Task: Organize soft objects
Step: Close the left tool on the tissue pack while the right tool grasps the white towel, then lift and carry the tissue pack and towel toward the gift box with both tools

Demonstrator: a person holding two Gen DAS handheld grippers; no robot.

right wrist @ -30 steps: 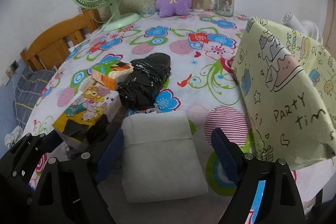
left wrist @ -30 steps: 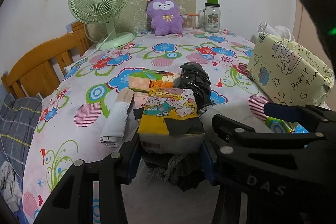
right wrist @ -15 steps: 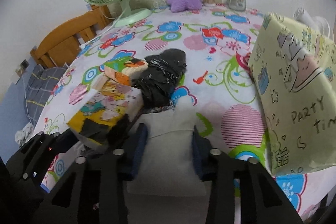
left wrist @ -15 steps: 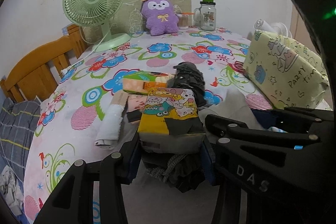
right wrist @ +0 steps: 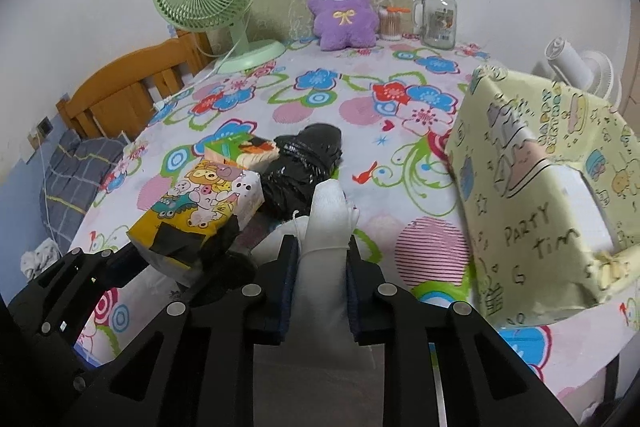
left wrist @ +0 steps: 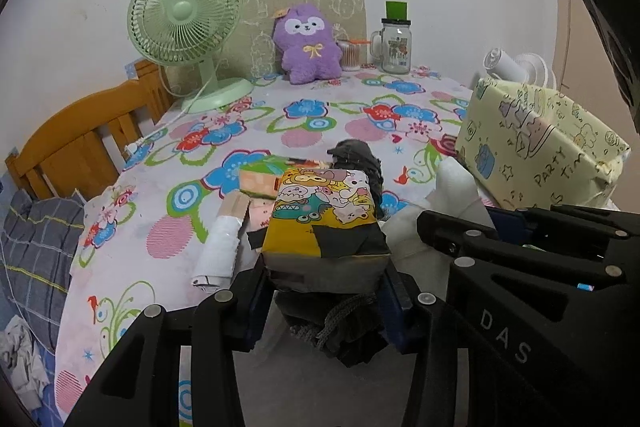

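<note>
Two claws, each with one soft packet: left claw (left wrist: 324, 287) on cartoon packet (left wrist: 324, 223), right claw (right wrist: 318, 283) on white pouch (right wrist: 326, 227).

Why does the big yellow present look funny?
The yellow "party time" wrapped box sits tilted at the table's right edge, and its paper is torn and crumpled at the near corner. The white pillow also looks squashed thin, because the right gripper is squeezing it.

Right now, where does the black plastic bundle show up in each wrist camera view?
Left wrist: the black plastic bundle sits mid-frame, mostly hidden behind the cartoon pack.
Right wrist: it lies centre-frame, beyond the white pouch.
Shared landmark: the purple plush at the far edge.
</note>
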